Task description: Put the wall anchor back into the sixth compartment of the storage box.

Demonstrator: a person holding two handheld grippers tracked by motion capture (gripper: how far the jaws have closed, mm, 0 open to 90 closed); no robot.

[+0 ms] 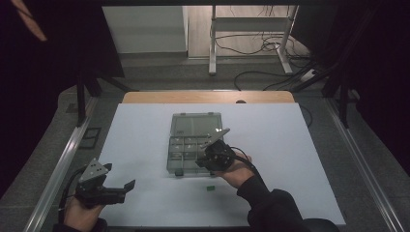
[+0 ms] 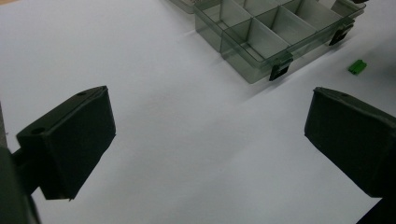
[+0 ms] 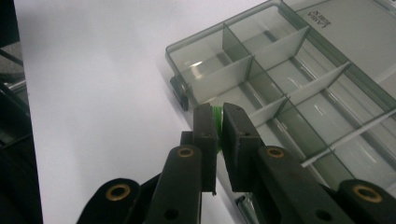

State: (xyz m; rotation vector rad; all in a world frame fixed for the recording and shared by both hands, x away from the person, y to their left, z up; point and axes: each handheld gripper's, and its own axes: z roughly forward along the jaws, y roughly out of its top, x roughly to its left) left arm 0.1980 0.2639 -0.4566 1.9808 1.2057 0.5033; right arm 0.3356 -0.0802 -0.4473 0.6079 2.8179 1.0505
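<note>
Nearest the camera, two forearms come in over the white counter (image 1: 145, 145), each hand holding a tool. Across the middle of the counter lies a clear plastic box (image 1: 193, 142) with its lid folded open behind it and its tray split by dividers into compartments. Its dark latches face the person. The left tool (image 1: 118, 189) hovers low over bare counter at the near left, well apart from the box, its jaws spread wide with nothing between them. The right tool (image 3: 218, 122) sits over the box's near right corner, jaws clamped on a small green piece (image 3: 217, 114). Another small green block (image 1: 210, 188) lies on the counter just in front of the box.
</note>
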